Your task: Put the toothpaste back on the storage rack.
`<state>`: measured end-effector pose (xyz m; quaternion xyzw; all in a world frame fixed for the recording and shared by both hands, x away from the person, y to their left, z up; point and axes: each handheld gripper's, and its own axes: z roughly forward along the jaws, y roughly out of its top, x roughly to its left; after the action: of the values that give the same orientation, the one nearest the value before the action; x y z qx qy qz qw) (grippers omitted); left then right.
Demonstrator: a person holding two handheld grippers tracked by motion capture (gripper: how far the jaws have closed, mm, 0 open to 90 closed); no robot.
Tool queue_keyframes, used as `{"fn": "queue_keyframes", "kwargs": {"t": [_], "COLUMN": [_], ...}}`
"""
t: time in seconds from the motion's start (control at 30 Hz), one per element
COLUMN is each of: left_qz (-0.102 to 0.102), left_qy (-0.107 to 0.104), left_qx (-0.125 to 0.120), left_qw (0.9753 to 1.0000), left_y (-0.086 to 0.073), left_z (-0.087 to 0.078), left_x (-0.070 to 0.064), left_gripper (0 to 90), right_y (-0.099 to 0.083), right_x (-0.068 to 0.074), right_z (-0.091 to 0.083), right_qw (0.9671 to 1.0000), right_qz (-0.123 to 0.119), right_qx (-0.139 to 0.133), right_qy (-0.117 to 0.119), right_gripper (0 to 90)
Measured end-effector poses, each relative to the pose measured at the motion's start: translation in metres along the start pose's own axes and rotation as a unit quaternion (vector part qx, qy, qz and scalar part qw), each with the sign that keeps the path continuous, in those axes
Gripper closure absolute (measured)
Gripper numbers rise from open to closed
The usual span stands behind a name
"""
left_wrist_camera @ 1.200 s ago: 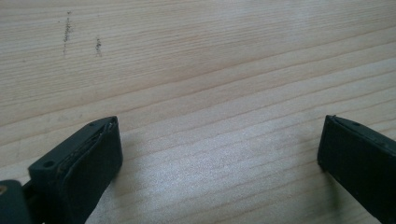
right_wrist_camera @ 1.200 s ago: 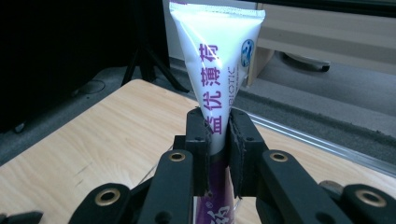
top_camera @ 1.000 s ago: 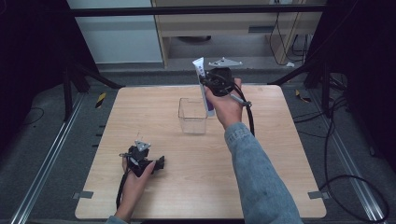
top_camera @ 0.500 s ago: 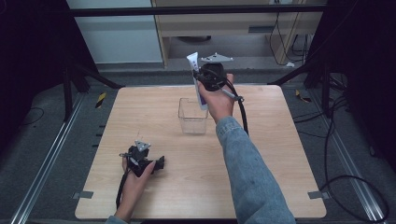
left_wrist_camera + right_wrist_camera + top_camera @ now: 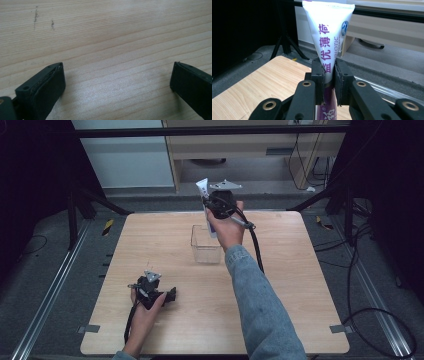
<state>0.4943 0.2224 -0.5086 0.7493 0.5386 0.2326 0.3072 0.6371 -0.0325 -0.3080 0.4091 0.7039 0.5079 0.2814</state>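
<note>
Toothpaste tube (image 5: 327, 37), white with purple lettering, is clamped between the jaws of the right hand-held gripper (image 5: 329, 75), which pinches it partway along its length with the flat crimped end standing up and the lower end hanging below the jaws. In the high view this right hand-held gripper (image 5: 220, 205) is held up in the air near the far edge of the bench (image 5: 300, 270), with the tube (image 5: 204, 190) just above and slightly beyond the clear open box (image 5: 206, 245) that stands near the middle of the far half.

The step in hand looks like lowering the tube into that box. To do it well, bring the tube's lower end squarely over the opening, keep it near upright so it clears the thin walls, and let go only once the lower end is inside; the light box could tip if nudged.

The left hand-held gripper (image 5: 150, 290) rests on the bench near the near-left corner, its jaws wide apart over bare wood and holding nothing.
</note>
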Motion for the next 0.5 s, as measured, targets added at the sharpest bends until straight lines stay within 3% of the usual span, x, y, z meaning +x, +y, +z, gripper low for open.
{"fn": "queue_keyframes", "kwargs": {"t": [0.5], "left_qz": [0.002], "left_qy": [-0.002], "left_qx": [0.000], "left_qw": [1.0000], "left_y": [0.000], "left_z": [0.000], "left_x": [0.001], "left_gripper": [0.0], "right_y": [-0.024], "right_x": [0.005], "right_z": [0.018], "right_qw": [0.9998], "right_qz": [-0.010], "right_qx": [0.015], "right_qy": [0.000], "right_gripper": [79.4]}}
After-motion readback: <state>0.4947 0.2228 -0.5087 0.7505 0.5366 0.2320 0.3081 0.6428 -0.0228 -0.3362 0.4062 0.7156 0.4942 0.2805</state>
